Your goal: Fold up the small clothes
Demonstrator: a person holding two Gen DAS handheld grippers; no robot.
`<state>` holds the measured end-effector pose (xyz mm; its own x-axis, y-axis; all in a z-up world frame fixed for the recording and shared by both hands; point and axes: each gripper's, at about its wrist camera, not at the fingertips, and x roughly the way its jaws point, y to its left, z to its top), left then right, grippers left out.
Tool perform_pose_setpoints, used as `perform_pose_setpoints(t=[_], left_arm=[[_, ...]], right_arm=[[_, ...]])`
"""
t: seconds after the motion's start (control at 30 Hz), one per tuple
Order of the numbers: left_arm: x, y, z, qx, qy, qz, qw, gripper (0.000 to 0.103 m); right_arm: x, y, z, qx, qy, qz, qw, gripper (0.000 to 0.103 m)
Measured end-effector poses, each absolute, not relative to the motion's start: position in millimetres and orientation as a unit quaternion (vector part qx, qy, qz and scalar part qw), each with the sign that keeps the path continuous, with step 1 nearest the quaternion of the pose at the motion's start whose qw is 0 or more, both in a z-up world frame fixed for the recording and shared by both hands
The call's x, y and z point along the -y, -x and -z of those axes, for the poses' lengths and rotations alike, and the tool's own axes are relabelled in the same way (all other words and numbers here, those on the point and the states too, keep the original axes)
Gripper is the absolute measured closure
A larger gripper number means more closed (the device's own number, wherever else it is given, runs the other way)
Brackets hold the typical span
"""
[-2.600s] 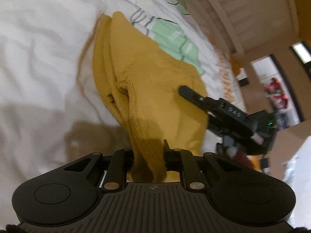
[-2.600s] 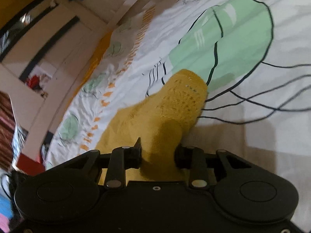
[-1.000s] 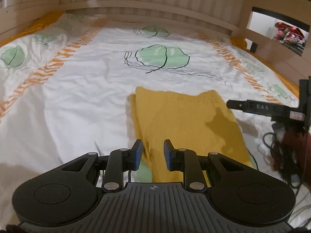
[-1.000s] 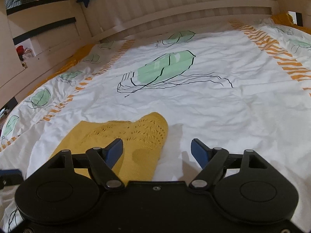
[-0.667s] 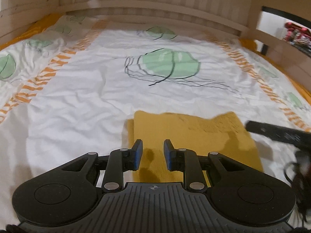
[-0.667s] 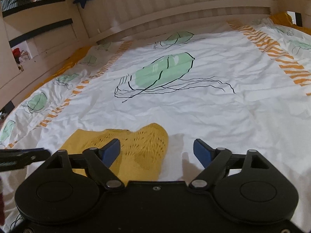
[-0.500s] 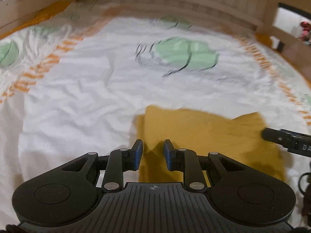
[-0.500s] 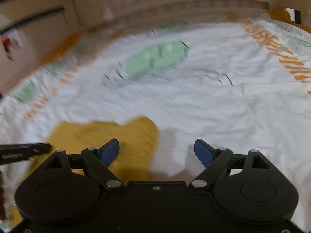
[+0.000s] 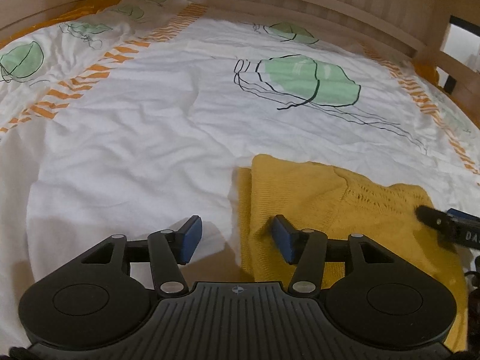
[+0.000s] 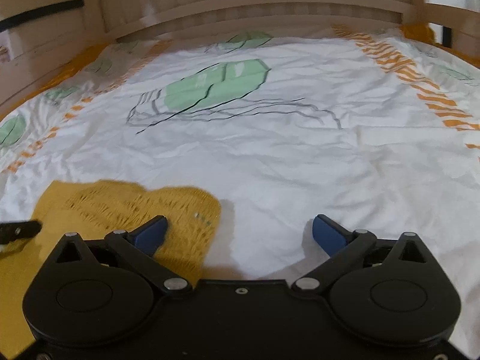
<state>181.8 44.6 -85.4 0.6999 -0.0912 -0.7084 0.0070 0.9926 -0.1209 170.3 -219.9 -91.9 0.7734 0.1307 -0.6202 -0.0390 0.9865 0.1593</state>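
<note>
Yellow knit top (image 9: 324,204) lies folded flat on the white bedsheet (image 9: 135,150), near edge of bed. Left gripper (image 9: 237,237) is spread apart w/ nothing in it, straddling the top's left edge — prob. lined up to pinch that edge for another fold. Right gripper (image 10: 238,232) gapes wide, empty, one finger over the top's right corner. Near hem is hidden behind both tools; right view blurred, so knit detail unclear.

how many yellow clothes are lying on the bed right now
1: a yellow knit garment lying flat on the white bedsheet, between the open left gripper and open right gripper. Anything behind the grippers is hidden.
</note>
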Motion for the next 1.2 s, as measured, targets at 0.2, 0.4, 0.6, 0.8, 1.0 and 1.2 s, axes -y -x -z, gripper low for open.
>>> perform_pose_setpoints(t=[0.2,0.4,0.6,0.8,1.0,1.2], left_arm=[[-44,-182,86,-0.384,0.053,0.021,0.922,0.048],[-50,-169,75,-0.367,0.065,0.002,0.928,0.049],[-56,-140,58,-0.354,0.071,-0.018,0.932,0.048],[-54,-110,48,-0.371,0.058,0.001,0.927,0.034],[-43,-75,34,-0.352,0.039,0.007,0.935,0.007],[-33,-49,30,-0.355,0.026,0.010,0.934,0.007]], right_arm=[[229,-172,91,-0.327,-0.093,-0.022,0.940,0.001],[246,-154,73,-0.291,-0.146,-0.025,0.945,0.001],[241,-127,48,-0.268,-0.147,-0.037,0.951,0.001],[227,-89,41,-0.273,-0.134,-0.044,0.952,0.001],[216,-54,33,-0.291,-0.123,-0.055,0.947,0.001],[205,-22,27,-0.305,-0.097,-0.056,0.946,0.001]])
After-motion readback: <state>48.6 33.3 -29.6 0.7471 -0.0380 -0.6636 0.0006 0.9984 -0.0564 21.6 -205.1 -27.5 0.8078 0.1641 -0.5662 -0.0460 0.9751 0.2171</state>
